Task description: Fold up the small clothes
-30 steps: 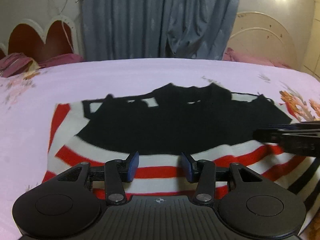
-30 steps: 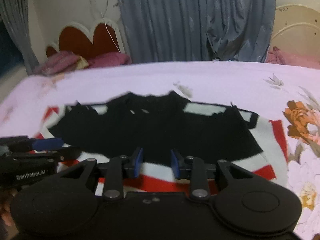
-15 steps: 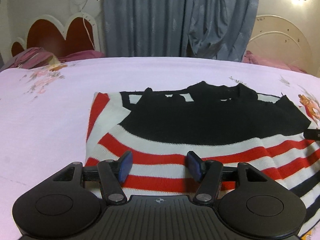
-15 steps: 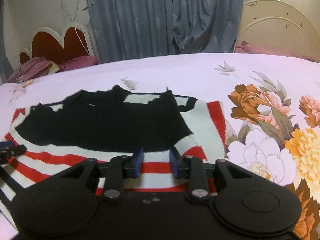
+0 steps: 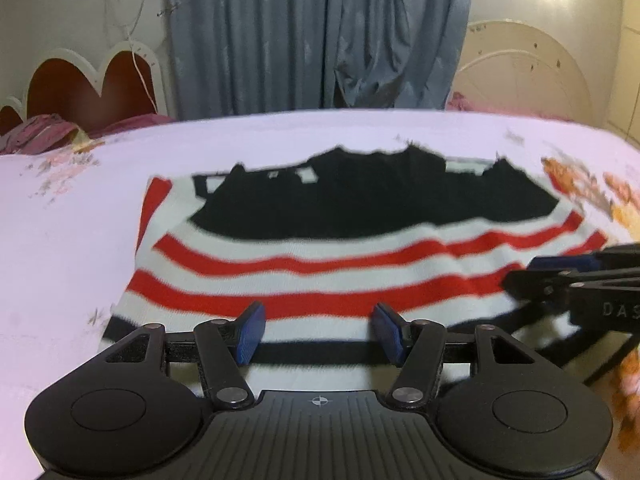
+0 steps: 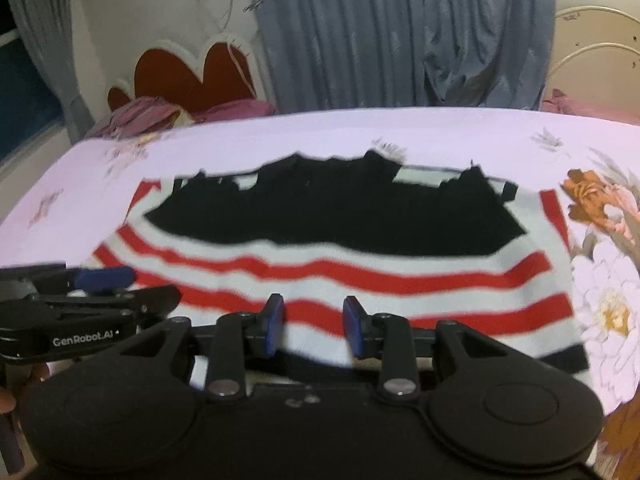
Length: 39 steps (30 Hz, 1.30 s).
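Note:
A small knitted sweater [image 5: 320, 248] lies flat on the bed, with a black upper part and red and white stripes toward me. It also shows in the right wrist view [image 6: 332, 256]. My left gripper [image 5: 318, 334] is open and empty over the sweater's near hem. My right gripper [image 6: 314, 326] is open and empty over the hem too. Each gripper shows in the other's view: the right gripper [image 5: 576, 284] at the right side, the left gripper [image 6: 92, 292] at the left side.
The bed has a pale pink sheet [image 5: 72, 232] with flower prints [image 6: 600, 240] on the right. A red heart-shaped headboard [image 5: 92, 84], pink pillows [image 6: 160, 114] and a grey curtain [image 5: 320, 32] stand behind the bed.
Both grippers have pulled back toward the sweater's near hem and opened wider. More striped cloth and a black hem band now show in front of them.

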Available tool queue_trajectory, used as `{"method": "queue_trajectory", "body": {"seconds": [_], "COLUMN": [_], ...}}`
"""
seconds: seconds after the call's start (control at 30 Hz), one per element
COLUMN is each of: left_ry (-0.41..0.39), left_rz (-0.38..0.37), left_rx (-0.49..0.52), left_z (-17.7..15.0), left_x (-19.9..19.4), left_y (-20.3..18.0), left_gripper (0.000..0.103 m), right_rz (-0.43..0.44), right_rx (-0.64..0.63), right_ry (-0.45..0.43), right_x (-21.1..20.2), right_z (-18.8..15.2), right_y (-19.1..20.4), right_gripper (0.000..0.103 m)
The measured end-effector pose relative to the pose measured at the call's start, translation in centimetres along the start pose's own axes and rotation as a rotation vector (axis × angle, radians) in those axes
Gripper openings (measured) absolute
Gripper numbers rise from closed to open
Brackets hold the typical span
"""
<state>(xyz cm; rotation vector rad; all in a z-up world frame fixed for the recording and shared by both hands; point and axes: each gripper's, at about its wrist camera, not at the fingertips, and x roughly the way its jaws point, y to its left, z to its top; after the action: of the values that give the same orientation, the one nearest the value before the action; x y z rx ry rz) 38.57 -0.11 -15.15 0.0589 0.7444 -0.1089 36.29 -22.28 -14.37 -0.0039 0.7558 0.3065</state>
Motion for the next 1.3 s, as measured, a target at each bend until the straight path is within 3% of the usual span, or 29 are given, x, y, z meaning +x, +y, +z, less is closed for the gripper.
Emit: {"method": "queue_trajectory", "body": {"seconds": [0.2,0.3,0.4,0.5,0.77,0.9,1.2,1.3], "left_ry": [-0.004,-0.006,-0.003,0.003,0.025,0.032,0.083,0.126], "left_rz": [0.020,0.036,0.046,0.046,0.051,0.044,0.008,-0.023], "left_rx": [-0.019,-0.039,-0.045,-0.054,-0.065,-0.156,-0.315,-0.410], "left_z": [-1.5,-1.9,-2.6,-3.2,-3.0,-2.6,-4.8,-5.9], "left_x": [-0.8,-1.5,-1.7,-1.8,-1.9,-3.2,-5.6,-5.4], "left_y": [2.3,2.8,3.0,3.4,3.6,4.3,6.5,7.6], "left_gripper": [0.064,0.064,0.064,0.064,0.065,0.065,0.066,0.067], "right_rz": [-0.049,-0.054,-0.140,-0.170,-0.203,-0.121,0.002,0.025], "right_rx": [-0.002,0.062,0.042,0.036,0.007,0.105,0.064,0.045], "right_ry": [-0.005,-0.032,-0.013,-0.013,0.004,-0.037,-0.027,-0.030], "right_x": [-1.5,-3.3,-3.7,-4.3,-5.0,-6.6,-4.4,-3.5], "right_z": [-1.5,-2.1,-3.1,-4.0,-5.0,-3.5,-1.3,-0.8], "right_y": [-2.0,-4.0,-5.2,-6.5,-6.5,-6.4,-1.6,0.1], "right_gripper": [0.034,0.033,0.033,0.032,0.032,0.037,0.040,0.043]}}
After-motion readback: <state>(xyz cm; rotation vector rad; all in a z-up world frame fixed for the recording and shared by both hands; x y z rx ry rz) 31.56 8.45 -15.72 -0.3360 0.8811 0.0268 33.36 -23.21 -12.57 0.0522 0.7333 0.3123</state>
